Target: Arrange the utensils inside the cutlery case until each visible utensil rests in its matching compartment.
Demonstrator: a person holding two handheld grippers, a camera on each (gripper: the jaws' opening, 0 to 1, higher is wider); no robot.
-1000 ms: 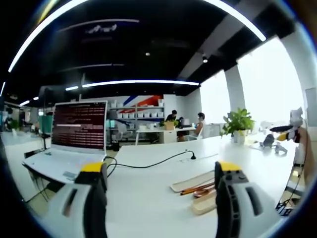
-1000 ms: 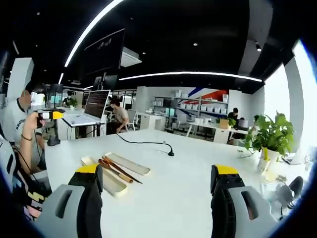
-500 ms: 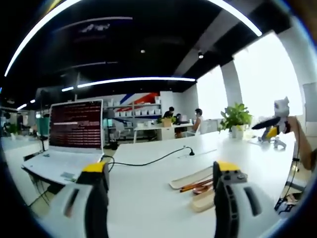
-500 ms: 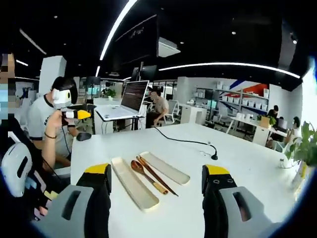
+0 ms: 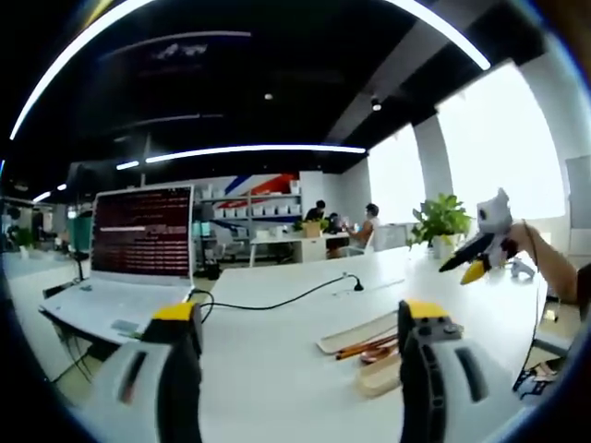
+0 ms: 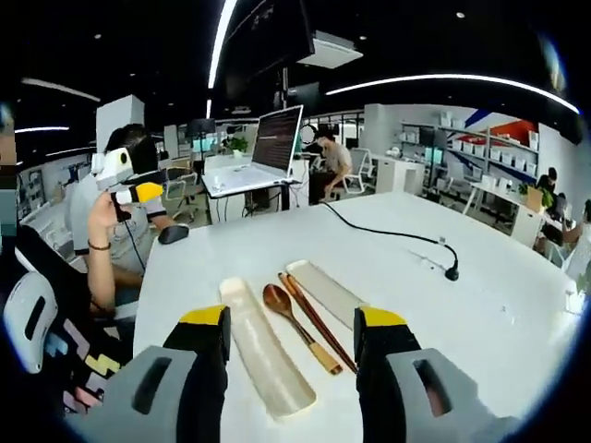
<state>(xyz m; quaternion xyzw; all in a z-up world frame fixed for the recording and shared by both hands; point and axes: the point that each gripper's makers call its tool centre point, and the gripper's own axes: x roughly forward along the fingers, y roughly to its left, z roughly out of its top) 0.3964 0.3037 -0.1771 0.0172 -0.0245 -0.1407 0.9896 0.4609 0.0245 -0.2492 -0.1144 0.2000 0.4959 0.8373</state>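
While both grippers hang above the table (image 6: 517, 305) with nothing between their jaws, no utensil has been touched, so I judge the task barely begun. Right gripper (image 6: 291, 323): jaws apart, pointed down at the case parts. Left gripper (image 5: 300, 318): jaws apart, held level and pointing across the table toward the laptop (image 5: 138, 254).

Layout, right gripper view: case (image 6: 266, 346), a long pale shell, lies just past the left jaw; a second pale shell, the lid (image 6: 325, 293), lies on the other side. Between them on the bare table lie the spoon (image 6: 295, 323) and, beside it, the chopsticks (image 6: 319, 321), apparently touching each other. I cannot make out any compartments in either shell.

Risks, as judgements:
- Spoon and chopsticks lie so close that a pinch on one could catch or drag the other; chopsticks are thin and low, so jaws may close over them and slip.
- The shells look light; a nudge from a jaw while reaching between them could slide one away or toward the table edge.
- The cable (image 6: 388, 235) runs across the far table; a wide sweep could snag it.
- The left gripper looks past the utensils, which sit low by its right jaw, so a reach from there would be poorly sighted.
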